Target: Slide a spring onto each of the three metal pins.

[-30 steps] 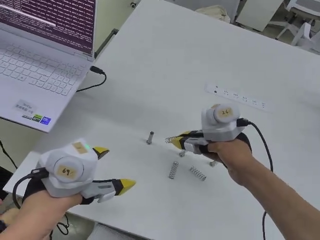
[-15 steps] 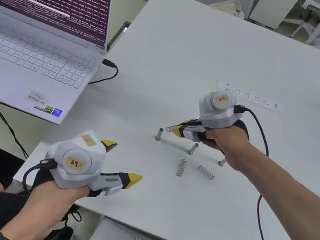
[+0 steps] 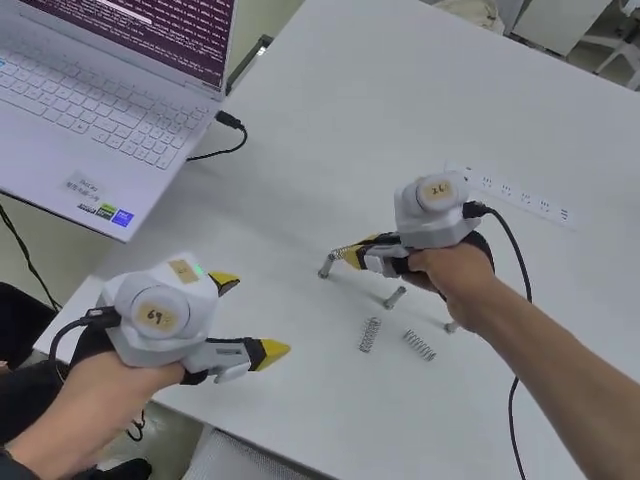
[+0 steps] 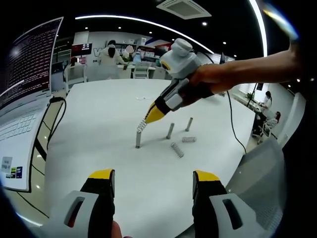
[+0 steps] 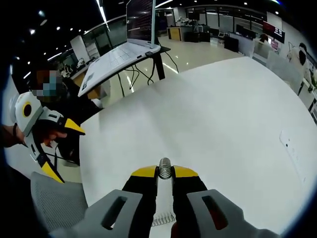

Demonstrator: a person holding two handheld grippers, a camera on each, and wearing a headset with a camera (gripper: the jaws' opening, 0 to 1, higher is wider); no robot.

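Note:
Three short metal pins stand on the white table: a left pin (image 3: 326, 265), a middle pin (image 3: 394, 297) and a right pin (image 3: 451, 325). My right gripper (image 3: 358, 254) is shut on a spring (image 3: 343, 250) that sticks out past its yellow tips, just above and right of the left pin. The right gripper view looks down the held spring (image 5: 165, 168) end-on. Two loose springs (image 3: 370, 334) (image 3: 419, 345) lie in front of the pins. My left gripper (image 3: 250, 316) hovers open and empty at the near left, facing the left pin (image 4: 138, 139).
An open laptop (image 3: 100, 100) sits at the far left with a black cable (image 3: 215, 140) plugged into its side. A white power strip (image 3: 520, 195) lies behind the right hand. The table's near edge (image 3: 300, 445) runs just below the left gripper.
My right gripper has carried the spring leftward, closer to the left pin. The left gripper has stayed open in about the same place. The head camera has shifted.

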